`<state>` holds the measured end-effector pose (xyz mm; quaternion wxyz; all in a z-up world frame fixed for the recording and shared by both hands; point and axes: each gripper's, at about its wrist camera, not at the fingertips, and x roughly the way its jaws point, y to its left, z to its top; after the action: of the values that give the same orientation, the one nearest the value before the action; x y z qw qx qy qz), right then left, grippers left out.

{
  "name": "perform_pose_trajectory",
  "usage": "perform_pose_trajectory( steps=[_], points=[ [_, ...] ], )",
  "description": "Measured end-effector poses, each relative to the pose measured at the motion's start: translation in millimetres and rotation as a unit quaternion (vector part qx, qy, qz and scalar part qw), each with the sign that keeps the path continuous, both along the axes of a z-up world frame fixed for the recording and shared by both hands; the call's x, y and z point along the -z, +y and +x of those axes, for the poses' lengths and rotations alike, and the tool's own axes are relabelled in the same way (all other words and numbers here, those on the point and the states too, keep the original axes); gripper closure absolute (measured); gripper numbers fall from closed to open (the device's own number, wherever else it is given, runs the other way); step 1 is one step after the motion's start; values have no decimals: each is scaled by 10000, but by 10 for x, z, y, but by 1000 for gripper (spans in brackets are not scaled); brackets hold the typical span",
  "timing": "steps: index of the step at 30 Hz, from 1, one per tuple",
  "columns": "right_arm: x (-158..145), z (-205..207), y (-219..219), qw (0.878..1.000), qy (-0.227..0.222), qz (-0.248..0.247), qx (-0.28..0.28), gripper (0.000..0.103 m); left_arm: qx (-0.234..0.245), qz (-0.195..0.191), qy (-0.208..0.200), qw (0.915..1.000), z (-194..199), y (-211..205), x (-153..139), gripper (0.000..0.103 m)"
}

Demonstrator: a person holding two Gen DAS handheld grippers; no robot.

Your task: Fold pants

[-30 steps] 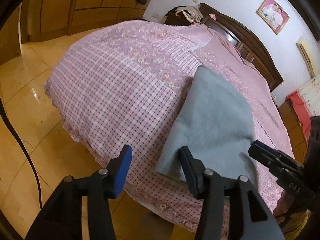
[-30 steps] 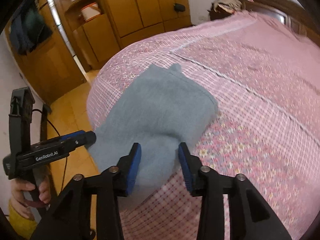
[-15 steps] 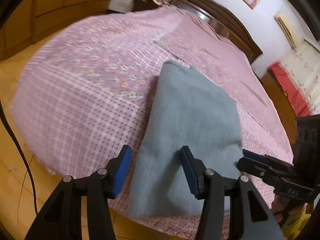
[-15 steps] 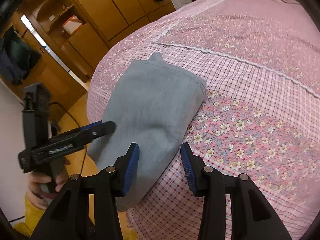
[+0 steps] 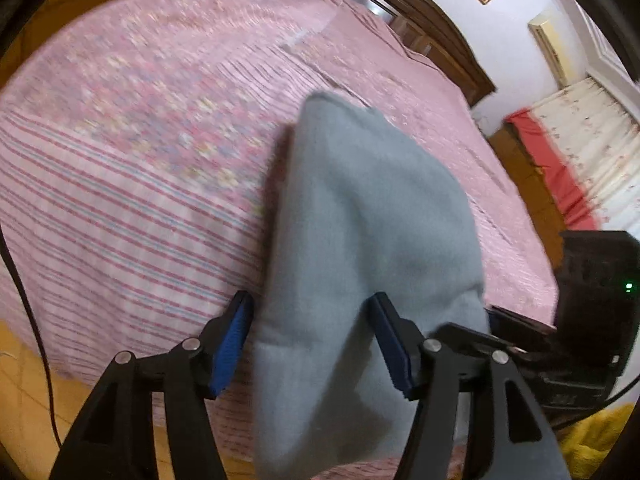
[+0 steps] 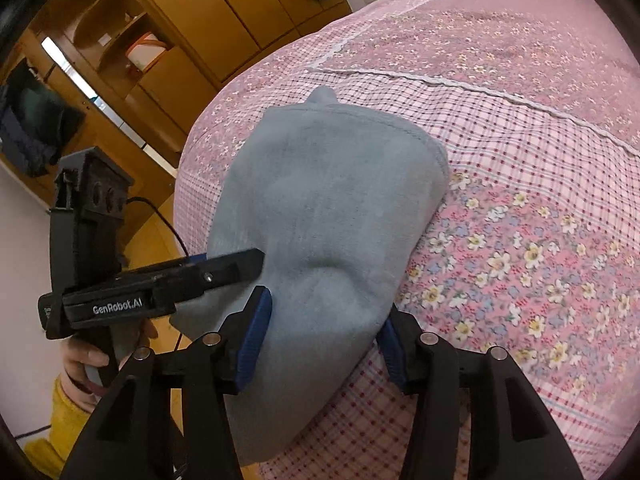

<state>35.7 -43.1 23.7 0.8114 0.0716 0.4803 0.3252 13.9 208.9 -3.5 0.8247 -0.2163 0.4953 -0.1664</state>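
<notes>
The grey-blue pants (image 5: pixel 360 248) lie folded in a long strip on the pink bed (image 5: pixel 140 160), near end hanging over the bed's edge. My left gripper (image 5: pixel 316 340) is open, its jaws on either side of the near end. In the right wrist view the pants (image 6: pixel 328 208) lie the same way; my right gripper (image 6: pixel 320 332) is open and straddles the near end too. The left gripper (image 6: pixel 240 264) shows there from the side, its tip against the pants' left edge. The right gripper's body (image 5: pixel 580 320) shows at the right of the left wrist view.
Wooden wardrobes (image 6: pixel 180 40) stand left of the bed over a yellow wood floor (image 5: pixel 24 380). A dark headboard (image 5: pixel 432 28) is at the far end. A red and floral cloth (image 5: pixel 580 152) lies right of the bed. A black cable (image 5: pixel 24 300) hangs at left.
Both grippers moved forward and down onto the near end of the pants, which now lies between both pairs of jaws. Both stayed open.
</notes>
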Motion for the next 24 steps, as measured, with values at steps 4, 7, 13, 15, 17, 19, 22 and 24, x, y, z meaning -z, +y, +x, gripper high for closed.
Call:
perform_pose_trajectory(
  steps=[4,7,13,15,17,19,22,24],
  points=[
    [19,9,60,10000,-94,20,-26,49,31,-10,-43,10000,70,-23,52,38],
    [38,42,101,9999,-140,34,-61,49,-32,-226,-19,9997,113,19,107,38],
    [8,31,69,9997,-175,174,-49,64,-72,-235,-112,9996,38,110,108,45],
    [-19,27,33,9995,-115,307,-47,67,-74,-160,-167,9997,-53,99,59,50],
    [-62,16,16,9991,-104,415,-65,69,-94,-83,-223,9997,-88,100,-1,56],
    [-114,-16,12,9987,-126,490,-104,70,-123,-59,-281,9995,-137,106,-79,65],
    [-213,-95,29,9983,-265,480,-219,70,-160,-93,-347,9992,-263,99,-196,69],
    [-274,-142,19,9978,-340,510,-263,71,-168,-87,-374,9991,-315,82,-263,70]
  ],
)
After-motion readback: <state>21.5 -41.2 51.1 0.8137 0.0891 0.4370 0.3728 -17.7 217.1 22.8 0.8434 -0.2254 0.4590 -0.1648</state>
